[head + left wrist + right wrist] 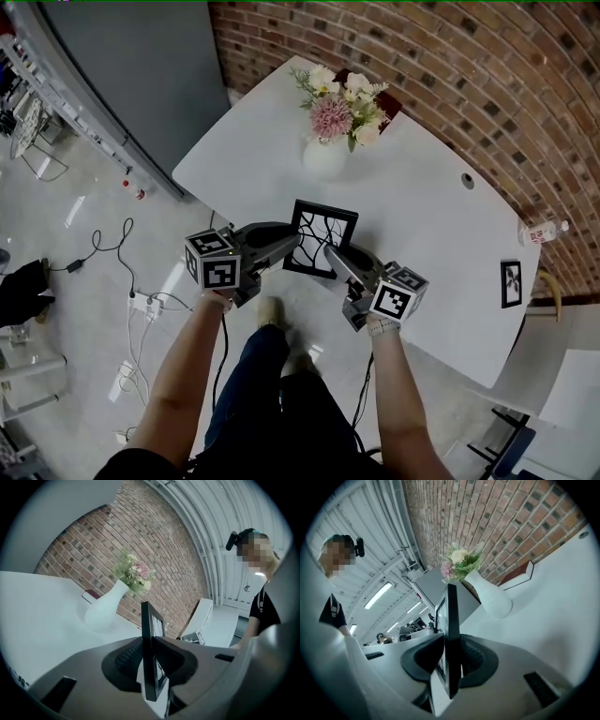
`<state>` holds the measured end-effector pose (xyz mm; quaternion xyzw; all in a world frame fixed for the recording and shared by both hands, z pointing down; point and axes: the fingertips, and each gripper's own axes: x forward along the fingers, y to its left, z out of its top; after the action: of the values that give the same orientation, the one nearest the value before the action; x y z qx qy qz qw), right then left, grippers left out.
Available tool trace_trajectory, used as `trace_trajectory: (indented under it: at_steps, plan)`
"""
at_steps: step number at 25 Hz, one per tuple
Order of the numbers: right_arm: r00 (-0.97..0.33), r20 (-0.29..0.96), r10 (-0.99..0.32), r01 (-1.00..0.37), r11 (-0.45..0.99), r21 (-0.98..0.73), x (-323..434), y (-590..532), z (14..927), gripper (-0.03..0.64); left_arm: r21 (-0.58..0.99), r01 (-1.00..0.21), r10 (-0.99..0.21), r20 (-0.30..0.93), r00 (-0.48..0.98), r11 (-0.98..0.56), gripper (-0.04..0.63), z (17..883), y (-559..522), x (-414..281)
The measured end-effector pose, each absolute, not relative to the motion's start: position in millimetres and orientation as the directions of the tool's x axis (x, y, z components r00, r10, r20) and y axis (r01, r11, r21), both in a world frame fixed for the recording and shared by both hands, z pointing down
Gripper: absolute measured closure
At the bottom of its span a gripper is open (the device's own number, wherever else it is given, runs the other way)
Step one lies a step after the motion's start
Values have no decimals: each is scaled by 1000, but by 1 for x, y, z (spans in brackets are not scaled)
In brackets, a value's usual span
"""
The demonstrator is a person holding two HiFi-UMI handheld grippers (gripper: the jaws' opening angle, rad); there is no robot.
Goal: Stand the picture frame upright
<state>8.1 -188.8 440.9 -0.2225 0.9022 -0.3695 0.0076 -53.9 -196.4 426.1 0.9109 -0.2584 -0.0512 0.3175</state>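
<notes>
Grey left tongs [292, 247], thin black square frame [321, 238]

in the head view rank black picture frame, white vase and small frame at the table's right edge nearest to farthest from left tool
1. black picture frame, in the left tool's grip, at the near edge
2. white vase, farther back, mid table
3. small frame, far off at the right edge
</notes>
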Motion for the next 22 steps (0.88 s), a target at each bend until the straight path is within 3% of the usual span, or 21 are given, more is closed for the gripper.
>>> trace_trajectory:
  at_steps: [22]
  plan:
    - [-859, 150, -489, -476, 657, -585, -18, -292, 470, 520, 514, -475, -464, 160, 871, -715, 511, 459, -304, -77]
